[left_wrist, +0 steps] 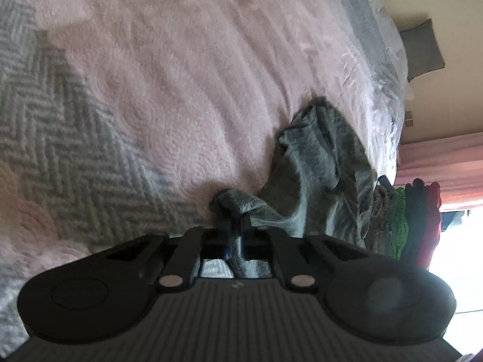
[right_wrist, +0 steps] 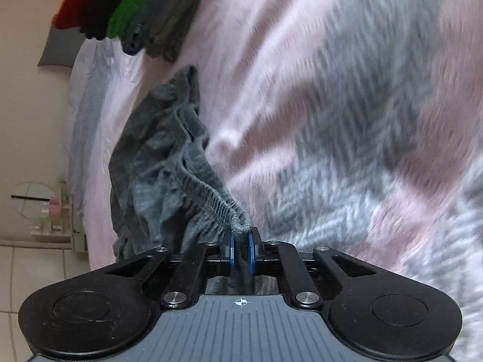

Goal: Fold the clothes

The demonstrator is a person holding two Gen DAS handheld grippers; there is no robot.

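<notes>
I have the grey garment pinched at both ends and lifted above the pink and grey blanket. My right gripper is clamped on the elastic waistband, the blue pads squeezing the bunched edge. My left gripper is closed on another bunched bit of the same cloth. I judge the fold barely begun: the garment hangs crumpled, not yet spread or creased. At the far edge of the bed lies a row of clothes in red, black, green and grey, which look already folded. Only the right view shows the gathered waistband and a small shelf at the wall; only the left shows the pink curtain
</notes>
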